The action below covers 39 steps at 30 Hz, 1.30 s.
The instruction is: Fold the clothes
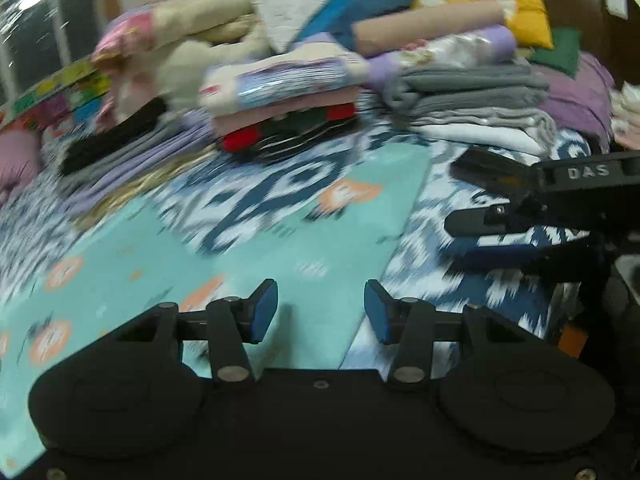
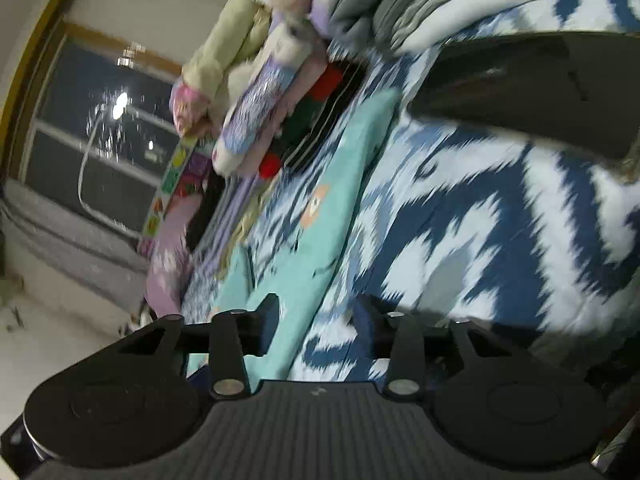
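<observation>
A blue-and-white patterned bedspread (image 1: 460, 280) is lying under my tools, with folded stacks (image 1: 288, 116) behind. The teal garment (image 1: 248, 248) is spreading flat below my left gripper (image 1: 322, 310), fingers apart, empty. My right gripper (image 2: 316, 320) is gaping too, holding nothing

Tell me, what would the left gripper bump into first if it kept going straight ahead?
Probably the turquoise garment lying flat right under the open left gripper; the folded stack sits farther back. Blur makes depth uncertain.
</observation>
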### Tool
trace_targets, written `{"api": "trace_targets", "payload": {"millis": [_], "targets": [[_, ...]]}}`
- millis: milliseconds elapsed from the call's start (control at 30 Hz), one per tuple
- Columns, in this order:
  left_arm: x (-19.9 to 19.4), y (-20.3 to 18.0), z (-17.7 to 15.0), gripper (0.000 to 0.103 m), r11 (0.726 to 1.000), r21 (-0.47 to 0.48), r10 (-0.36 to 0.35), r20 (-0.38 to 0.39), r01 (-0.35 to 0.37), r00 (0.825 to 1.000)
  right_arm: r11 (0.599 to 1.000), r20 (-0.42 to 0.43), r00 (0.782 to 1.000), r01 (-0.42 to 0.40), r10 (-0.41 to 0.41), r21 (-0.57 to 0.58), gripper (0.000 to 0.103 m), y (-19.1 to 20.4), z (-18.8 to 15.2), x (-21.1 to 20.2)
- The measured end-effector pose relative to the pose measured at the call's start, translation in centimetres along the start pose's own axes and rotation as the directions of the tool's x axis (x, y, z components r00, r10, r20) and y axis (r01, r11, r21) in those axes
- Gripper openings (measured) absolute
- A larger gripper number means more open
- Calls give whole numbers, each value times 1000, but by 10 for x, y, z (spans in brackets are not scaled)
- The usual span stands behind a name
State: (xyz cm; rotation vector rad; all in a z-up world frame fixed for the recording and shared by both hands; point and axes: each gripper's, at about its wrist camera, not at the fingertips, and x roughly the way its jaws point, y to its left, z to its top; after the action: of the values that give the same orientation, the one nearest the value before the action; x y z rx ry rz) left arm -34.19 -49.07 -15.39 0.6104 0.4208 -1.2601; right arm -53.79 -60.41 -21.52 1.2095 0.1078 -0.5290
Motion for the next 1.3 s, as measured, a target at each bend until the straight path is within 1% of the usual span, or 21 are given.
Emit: {"api": "trace_targets", "payload": {"millis": [67, 167, 267, 333, 400, 467, 500, 567, 633, 733, 767, 833, 867, 933, 1000, 1033, 1067, 1133, 1200, 1267, 1300], "targets": [[17, -17, 14, 47, 998, 54, -17, -8, 17, 1000, 1000, 30, 1000, -3, 2, 24, 47, -4, 6, -5], [39, -43, 31, 47, 991, 130, -41, -14, 42, 999, 1000, 98, 995, -19, 17, 18, 47, -4, 15, -17], [58, -61, 45, 47, 987, 160, -22, 1, 21, 1000, 1000, 178, 984, -24, 23, 2, 48, -3, 26, -31], [70, -68, 51, 47, 989, 148, -25, 5, 24, 1000, 1000, 233, 972, -16, 17, -6, 49, -5, 34, -41], [87, -74, 54, 46, 990, 130, -45, -23, 47, 999, 1000, 265, 964, -8, 8, -2, 49, -9, 41, -47], [102, -77, 52, 46, 992, 88, -83, -56, 88, 995, 1000, 284, 959, -5, 3, 7, 49, -13, 46, -50], [103, -75, 51, 46, 994, 59, -91, -43, 93, 995, 1000, 287, 958, -4, 0, 15, 49, -15, 48, -50], [103, -68, 53, 46, 994, 0, -105, -43, 105, 993, 999, 288, 958, -5, -4, 32, 49, -18, 52, -48], [98, -69, 54, 46, 997, 5, -79, -26, 79, 997, 999, 301, 953, -6, -7, 42, 49, -20, 55, -48], [98, -76, 59, 46, 998, 40, -40, 5, 40, 999, 999, 335, 942, 4, -19, 43, 49, -21, 57, -51], [100, -79, 60, 46, 998, 53, -31, 6, 30, 1000, 999, 344, 939, 6, -21, 42, 49, -22, 58, -53], [113, -86, 62, 45, 996, 81, -24, -23, 26, 999, 999, 346, 938, 6, -21, 43, 49, -23, 60, -53], [117, -88, 63, 44, 996, 82, -18, -18, 19, 1000, 999, 343, 939, 5, -21, 46, 49, -24, 60, -52], [118, -87, 68, 32, 998, 63, -10, -15, 11, 1000, 999, 338, 941, 4, -21, 51, 49, -25, 60, -51], [119, -85, 72, 18, 999, 40, -5, -15, 6, 1000, 999, 335, 942, 3, -20, 52, 49, -25, 59, -51], [119, -84, 73, 13, 1000, 27, -4, -15, 5, 1000, 999, 335, 942, 3, -20, 51, 49, -25, 59, -51], [119, -82, 74, 6, 1000, 10, -1, -14, 1, 1000, 999, 337, 941, 3, -19, 48, 49, -25, 59, -51], [117, -76, 76, 4, 999, -37, 3, 1, -3, 1000, 999, 340, 940, 2, -17, 43, 49, -25, 59, -52], [113, -70, 78, 4, 996, -91, -8, 22, 10, 1000, 999, 340, 940, 1, -16, 43, 49, -25, 59, -52], [117, -72, 79, 3, 996, -77, -47, -7, 46, 999, 999, 339, 941, 0, -15, 44, 49, -25, 60, -52], [121, -75, 78, 5, 995, -54, -81, -33, 79, 996, 999, 339, 941, 1, -16, 45, 49, -26, 60, -51]]}}
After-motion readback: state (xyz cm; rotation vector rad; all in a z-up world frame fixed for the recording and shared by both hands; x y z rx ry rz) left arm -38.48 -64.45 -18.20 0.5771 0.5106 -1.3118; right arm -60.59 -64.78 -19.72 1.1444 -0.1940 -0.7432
